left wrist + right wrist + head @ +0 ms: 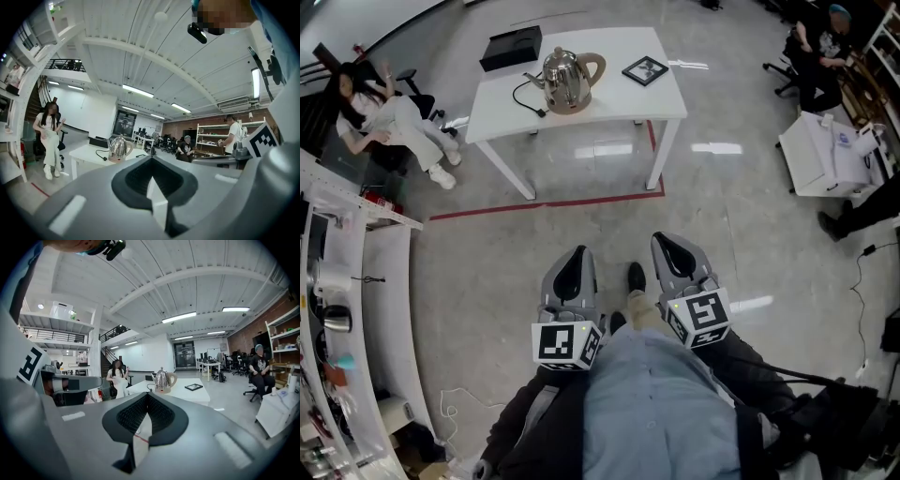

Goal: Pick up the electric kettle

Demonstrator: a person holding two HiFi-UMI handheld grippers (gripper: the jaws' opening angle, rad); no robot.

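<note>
Kettle: the kettle [567, 80] stands upright on its base [569, 106], mid-table on the white table [652, 101], far ahead and well apart from both grippers.
Around it: a black cord [525, 98] loops off to the left. A black box [511, 47] lies at the far left corner and a dark frame [645, 70] to the right, neither touching the kettle.
Left gripper: the left gripper [577, 255] is held low, near the person's legs, with its jaws together and nothing between them.
Right gripper: the right gripper [667, 242] is just beside the left, also closed and empty.
Stage: likely before the approach, with the table yet to be reached.
Handling: the polished metal body is stiff, rounded and probably slippery, so it is a poor place to clamp. Whether it holds water cannot be told, so expect some weight.
Hold: the tan handle [598, 66] on the kettle's right side looks best. Clamping across its upper arch and lifting straight up should leave the base and cord behind.
</note>
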